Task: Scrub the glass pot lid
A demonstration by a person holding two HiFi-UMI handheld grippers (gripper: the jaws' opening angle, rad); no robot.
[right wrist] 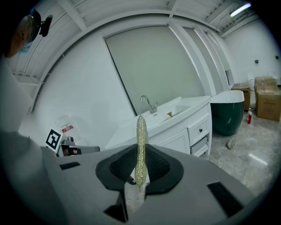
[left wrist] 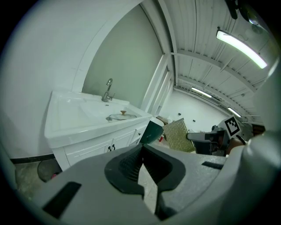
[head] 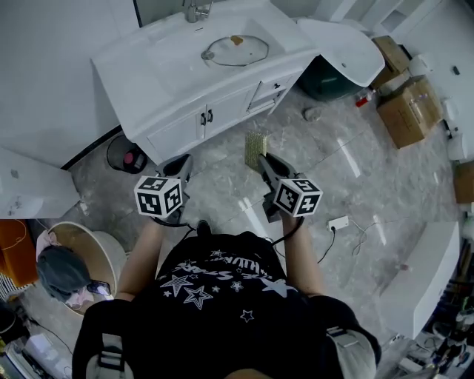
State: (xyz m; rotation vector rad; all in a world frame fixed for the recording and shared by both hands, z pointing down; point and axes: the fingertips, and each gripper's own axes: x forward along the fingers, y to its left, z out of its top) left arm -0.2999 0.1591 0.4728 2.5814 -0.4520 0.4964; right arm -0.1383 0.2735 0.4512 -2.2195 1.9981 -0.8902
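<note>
The glass pot lid with a brown knob lies in the basin of the white sink vanity, far ahead of both grippers. It also shows small in the left gripper view as the lid and in the right gripper view as the lid. My right gripper is shut on a yellow-green scrub sponge, which stands edge-on between the jaws as the sponge. My left gripper is shut with nothing in it, seen closely as the left gripper. Both are held over the floor at waist height.
A faucet stands behind the basin. A dark green bathtub and cardboard boxes are to the right. A black bin sits left of the vanity, a laundry basket lower left, a power strip on the marble floor.
</note>
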